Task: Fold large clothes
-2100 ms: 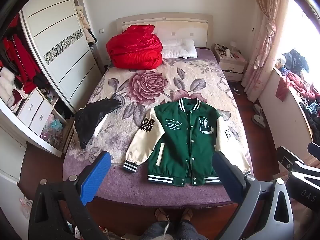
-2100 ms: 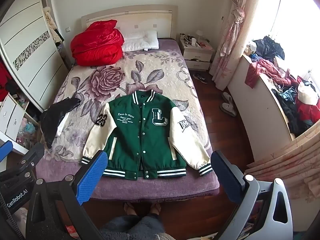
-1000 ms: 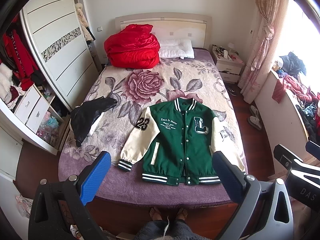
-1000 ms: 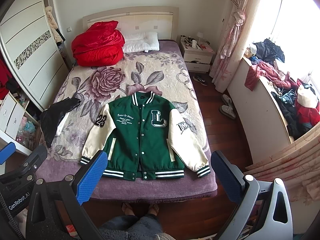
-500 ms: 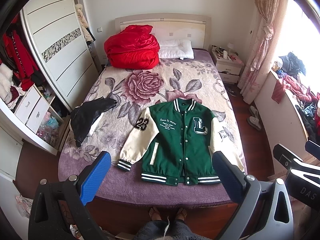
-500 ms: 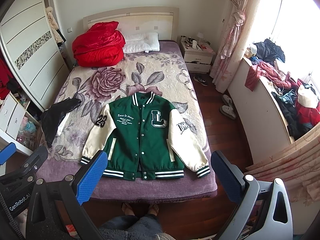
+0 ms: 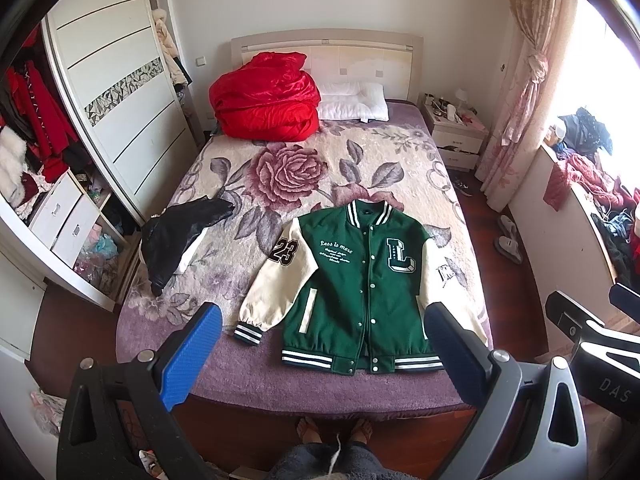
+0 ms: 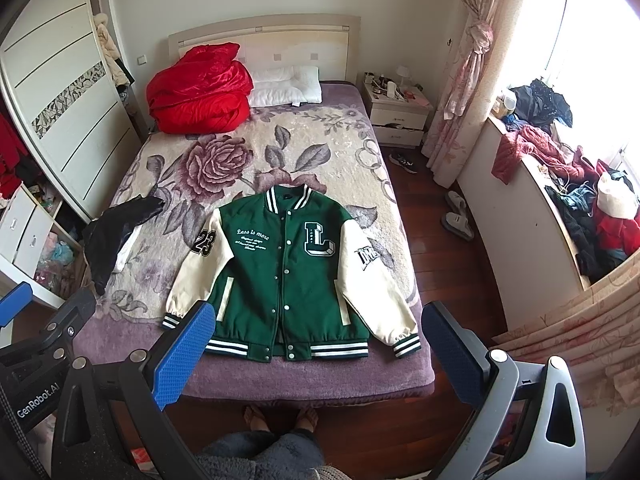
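Observation:
A green varsity jacket [image 7: 360, 284] [image 8: 288, 276] with cream sleeves lies flat and face up at the foot of the bed, buttoned, collar toward the headboard. My left gripper [image 7: 320, 356] hangs open high above the bed's foot edge, holding nothing. My right gripper [image 8: 316, 352] is open too, at about the same height and well short of the jacket. Each gripper's body shows at the edge of the other's view. The person's feet [image 7: 336, 430] stand on the floor at the bed's foot.
A black garment [image 7: 180, 236] lies at the bed's left edge. A red duvet bundle [image 7: 266, 98] and white pillow [image 7: 352, 102] sit by the headboard. A wardrobe [image 7: 116, 92] stands left, a nightstand [image 8: 398, 114] and a clothes-heaped sill [image 8: 580, 200] right.
Both views have pulled back and shifted slightly, so the jacket sits a little higher and smaller in frame. The jacket itself has not moved and both grippers stay open.

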`<state>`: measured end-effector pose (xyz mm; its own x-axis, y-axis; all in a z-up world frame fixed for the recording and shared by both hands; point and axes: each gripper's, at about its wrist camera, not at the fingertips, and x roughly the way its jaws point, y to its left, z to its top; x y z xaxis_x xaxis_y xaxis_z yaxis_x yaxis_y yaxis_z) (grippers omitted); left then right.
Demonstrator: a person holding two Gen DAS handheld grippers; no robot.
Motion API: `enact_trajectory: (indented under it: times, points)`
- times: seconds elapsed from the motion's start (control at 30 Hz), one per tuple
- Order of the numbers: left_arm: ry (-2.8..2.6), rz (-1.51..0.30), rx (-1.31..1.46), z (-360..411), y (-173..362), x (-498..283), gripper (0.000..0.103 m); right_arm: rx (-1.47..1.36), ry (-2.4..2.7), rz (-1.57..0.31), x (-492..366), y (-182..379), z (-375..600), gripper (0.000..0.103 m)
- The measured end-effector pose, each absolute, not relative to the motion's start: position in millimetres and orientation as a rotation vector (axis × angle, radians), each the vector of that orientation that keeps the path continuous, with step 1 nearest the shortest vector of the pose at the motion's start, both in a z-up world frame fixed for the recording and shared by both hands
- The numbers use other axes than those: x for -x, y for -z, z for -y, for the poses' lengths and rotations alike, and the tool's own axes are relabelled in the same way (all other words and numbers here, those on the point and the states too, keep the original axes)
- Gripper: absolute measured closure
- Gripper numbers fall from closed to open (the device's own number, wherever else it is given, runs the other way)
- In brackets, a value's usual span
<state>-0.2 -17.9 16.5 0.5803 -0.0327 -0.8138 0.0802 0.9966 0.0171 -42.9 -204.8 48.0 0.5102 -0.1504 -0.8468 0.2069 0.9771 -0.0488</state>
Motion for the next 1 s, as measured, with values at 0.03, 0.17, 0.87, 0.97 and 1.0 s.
enact_trajectory:
  times: [0.03, 0.17, 0.87, 0.97, 1.0]
  points:
    - [0.067, -0.948, -0.054, 17.9, -17.0, -0.8, 0.000, -0.061, 0.216, -1.013, 42.1, -49.8, 204.9, 0.000]
    - [0.068, -0.951, -0.053, 18.7, -18.8, -3.1, 0.000, -0.060, 0.215, -1.013, 42.7, -49.0, 205.4, 0.000]
    - [0.074, -0.937, -0.053, 13.6, -18.8, -11.2, 0.000, -0.061, 0.218, -1.013, 36.0, -58.5, 206.5, 0.000]
    - [0.077, -0.938, -0.052, 11.2, -17.3, -14.2, 0.000, -0.063, 0.217, -1.012, 36.7, -57.6, 207.9, 0.000]
    - [0.077, -0.937, -0.054, 11.5, -16.6, -14.7, 0.000, -0.065, 0.219, -1.014, 33.9, -60.0, 208.4, 0.000]
